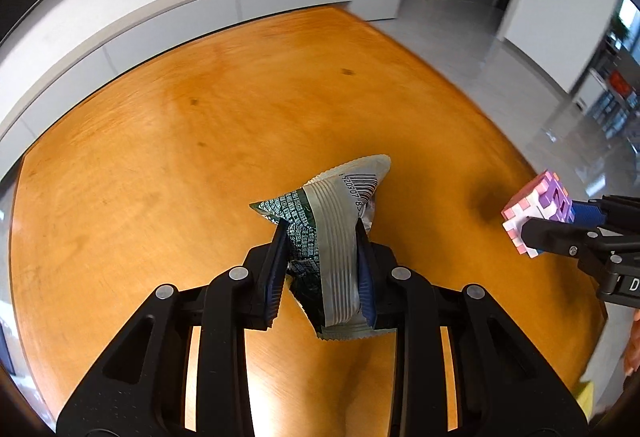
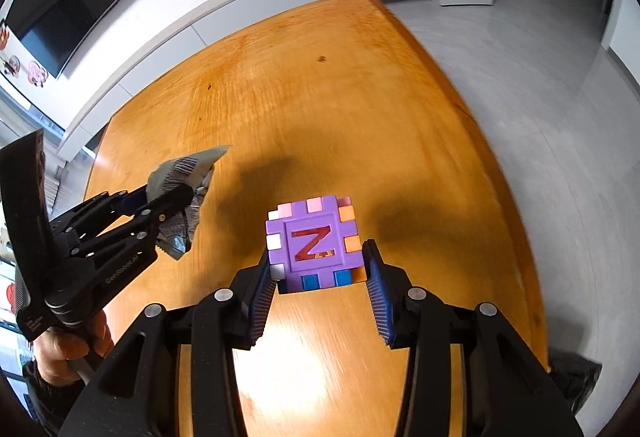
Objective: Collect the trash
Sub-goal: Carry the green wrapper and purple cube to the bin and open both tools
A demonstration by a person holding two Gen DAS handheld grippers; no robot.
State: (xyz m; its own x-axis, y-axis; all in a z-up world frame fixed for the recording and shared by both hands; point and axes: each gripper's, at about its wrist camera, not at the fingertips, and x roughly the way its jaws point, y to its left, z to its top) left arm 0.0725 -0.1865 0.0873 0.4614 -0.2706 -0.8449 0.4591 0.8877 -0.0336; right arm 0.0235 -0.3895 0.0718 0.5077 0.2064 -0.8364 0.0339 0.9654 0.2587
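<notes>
- Wrapper, crumpled green-and-silver foil with a barcode, is pinched between the narrowly set jaws of the left claw and hangs above the tabletop.
- Right claw is about half open, clamped on a purple toy cube marked Z, also lifted clear of the wood.
- Risk, as I judge it: the foil is slick and only partly caught, so a quick swing could let it slide out.
- Cube sits near the pad tips; a jolt might twist it loose.
- Both claws travel close side by side, so a careless turn could knock them together.
- No bin shows in either view.
</notes>
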